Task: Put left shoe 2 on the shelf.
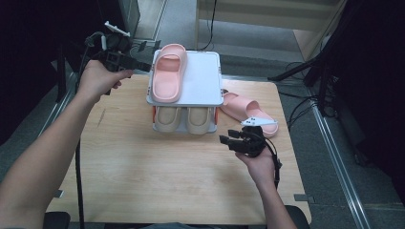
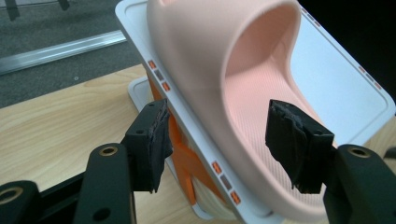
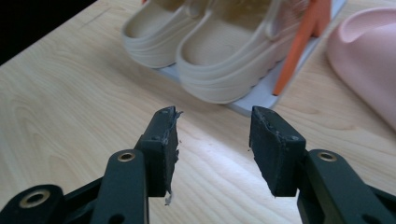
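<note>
Pink slipper (image 1: 168, 71) lying on the white rack (image 1: 203, 78).
Both claws, left (image 1: 143, 57) and right (image 1: 228, 138), are gaping empty; beige shoes (image 1: 185, 119) are sitting underneath, second slipper (image 1: 248, 112) beside on the desk (image 1: 157, 167).

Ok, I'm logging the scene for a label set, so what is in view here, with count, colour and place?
pink slipper on rack: 1, pink, on the left side of the top shelf.
pink slipper on table: 1, pink, lying on the table right of the rack.
beige shoes: 2, beige, side by side on the lower shelf.
shoe rack: 1, white shelves with orange supports, at the far middle of the table.
table: 1, light wood.
left tool: 1, black, jaws open, at the rack's top left corner, beside the pink slipper.
right tool: 1, black, jaws open and empty, over the table in front of the rack.
forearms: 2, coming in from the bottom.
</note>
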The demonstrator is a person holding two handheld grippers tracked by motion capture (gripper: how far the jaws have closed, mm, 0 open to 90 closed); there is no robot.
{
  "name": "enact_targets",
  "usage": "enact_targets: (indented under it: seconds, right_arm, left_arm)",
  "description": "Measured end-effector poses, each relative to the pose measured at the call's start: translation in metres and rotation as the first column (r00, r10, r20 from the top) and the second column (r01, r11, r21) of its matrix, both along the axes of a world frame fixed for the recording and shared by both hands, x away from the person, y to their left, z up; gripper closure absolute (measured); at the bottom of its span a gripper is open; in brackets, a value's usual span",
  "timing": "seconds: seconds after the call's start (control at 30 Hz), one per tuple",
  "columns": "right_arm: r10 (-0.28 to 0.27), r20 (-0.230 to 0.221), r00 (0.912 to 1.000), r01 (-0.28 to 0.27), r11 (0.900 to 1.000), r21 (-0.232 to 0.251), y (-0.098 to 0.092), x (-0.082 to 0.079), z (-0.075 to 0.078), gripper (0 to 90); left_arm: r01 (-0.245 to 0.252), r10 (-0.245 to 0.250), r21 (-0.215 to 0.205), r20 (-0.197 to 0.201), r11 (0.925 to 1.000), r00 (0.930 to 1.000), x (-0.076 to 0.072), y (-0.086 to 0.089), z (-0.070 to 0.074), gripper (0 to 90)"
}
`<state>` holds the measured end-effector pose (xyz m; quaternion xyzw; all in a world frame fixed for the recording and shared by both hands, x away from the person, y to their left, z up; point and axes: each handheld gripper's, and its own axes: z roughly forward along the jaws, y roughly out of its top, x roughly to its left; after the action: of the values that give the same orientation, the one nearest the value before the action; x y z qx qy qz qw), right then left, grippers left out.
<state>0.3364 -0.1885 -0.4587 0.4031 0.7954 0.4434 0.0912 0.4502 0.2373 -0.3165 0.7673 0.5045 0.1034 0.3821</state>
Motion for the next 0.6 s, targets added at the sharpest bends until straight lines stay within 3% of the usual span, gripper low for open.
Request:
enact_targets:
  seconds: [0.17,0.37,0.5,0.6]
  right_arm:
    - [-0.03,0.013,0.9995,0.031,0.999,-0.032,-0.01,0.012,0.001,55.2]
    - [-0.057,-0.005,0.9983,0.057,0.998,0.002,-0.021,0.026,-0.003,58.2]
    - [-0.088,-0.009,0.9961,0.087,0.996,-0.016,-0.029,0.037,-0.004,72.0]
    - [-0.104,-0.035,0.994,0.105,0.994,0.025,-0.038,0.047,-0.005,77.8]
  left_arm:
    - [-0.002,0.001,0.01,0.015,0.9999,0.9999,-0.013,0.009,-0.016,38.3]
    - [0.002,-0.002,0.004,0.012,1.0,0.9999,-0.026,0.017,-0.041,38.3]
    - [0.011,-0.011,-0.008,0.007,0.9999,0.9999,-0.036,0.02,-0.055,38.4]
    - [0.014,-0.014,-0.007,0.007,0.9999,0.9999,-0.042,0.02,-0.064,38.5]
